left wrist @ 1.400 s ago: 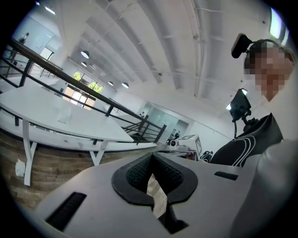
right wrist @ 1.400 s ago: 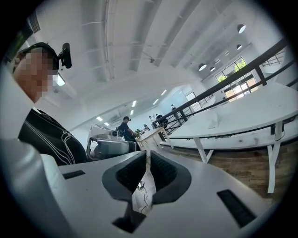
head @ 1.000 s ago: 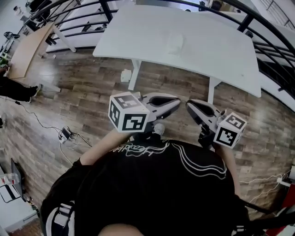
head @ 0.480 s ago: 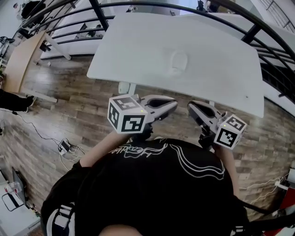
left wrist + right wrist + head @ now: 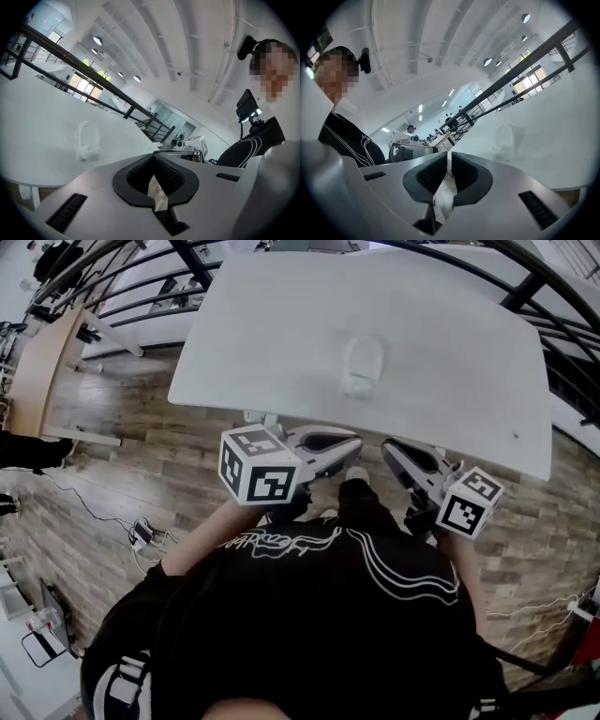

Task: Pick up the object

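Observation:
A small white object [image 5: 362,365] with an arched loop over a lumpy base lies near the middle of the white table [image 5: 281,352]. It also shows in the left gripper view [image 5: 87,143] and, fainter, in the right gripper view [image 5: 506,139]. My left gripper [image 5: 349,441] is held at the table's near edge, its jaws shut with nothing between them [image 5: 153,157]. My right gripper [image 5: 388,450] hangs beside it, also at the near edge, with its jaws closed together and empty [image 5: 449,157]. Both are well short of the object.
Black railings [image 5: 141,296] run behind and beside the table. A wooden desk [image 5: 42,362] stands at far left, and cables [image 5: 141,532] lie on the plank floor. The table's leg [image 5: 265,418] is just left of my left gripper.
Both grippers have moved forward to the table's near edge, and the table and the object now sit closer and larger in the head view. The jaws stay closed.

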Demonstrator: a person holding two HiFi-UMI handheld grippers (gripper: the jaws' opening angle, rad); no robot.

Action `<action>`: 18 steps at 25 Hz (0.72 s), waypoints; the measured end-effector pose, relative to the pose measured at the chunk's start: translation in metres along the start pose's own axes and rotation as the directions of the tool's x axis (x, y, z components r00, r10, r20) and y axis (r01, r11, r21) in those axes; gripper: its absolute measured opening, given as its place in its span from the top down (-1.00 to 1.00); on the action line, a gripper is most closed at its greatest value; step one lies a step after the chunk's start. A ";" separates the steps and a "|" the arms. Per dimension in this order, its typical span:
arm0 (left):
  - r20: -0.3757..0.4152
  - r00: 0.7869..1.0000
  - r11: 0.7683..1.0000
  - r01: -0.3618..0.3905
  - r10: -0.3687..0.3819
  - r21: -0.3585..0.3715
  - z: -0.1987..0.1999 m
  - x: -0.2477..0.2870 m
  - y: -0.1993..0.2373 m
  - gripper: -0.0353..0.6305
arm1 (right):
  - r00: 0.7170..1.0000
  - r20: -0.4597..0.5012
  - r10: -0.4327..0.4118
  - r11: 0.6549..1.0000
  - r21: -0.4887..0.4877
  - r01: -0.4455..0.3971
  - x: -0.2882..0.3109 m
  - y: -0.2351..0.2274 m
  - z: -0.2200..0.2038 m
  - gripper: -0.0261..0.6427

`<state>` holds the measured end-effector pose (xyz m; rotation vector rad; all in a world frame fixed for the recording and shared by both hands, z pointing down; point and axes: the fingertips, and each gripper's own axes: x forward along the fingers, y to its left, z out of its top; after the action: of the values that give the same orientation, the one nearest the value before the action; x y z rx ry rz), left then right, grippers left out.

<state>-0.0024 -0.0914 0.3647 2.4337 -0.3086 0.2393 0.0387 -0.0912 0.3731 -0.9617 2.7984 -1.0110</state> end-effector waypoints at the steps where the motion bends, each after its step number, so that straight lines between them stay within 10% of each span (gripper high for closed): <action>1: -0.001 1.000 1.000 -0.009 0.009 -0.007 0.002 0.003 0.007 0.87 | 1.000 -0.002 0.003 1.000 0.009 -0.003 0.002 -0.007 0.001 0.83; 18: -0.013 0.995 0.990 -0.103 0.102 -0.097 0.059 0.057 0.130 0.87 | 0.997 -0.060 0.049 0.996 0.078 -0.044 0.061 -0.129 0.053 0.83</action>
<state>0.0205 -0.2355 0.4116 2.3225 -0.4325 0.2727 0.0712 -0.2328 0.4176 -0.8671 2.7931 -1.1517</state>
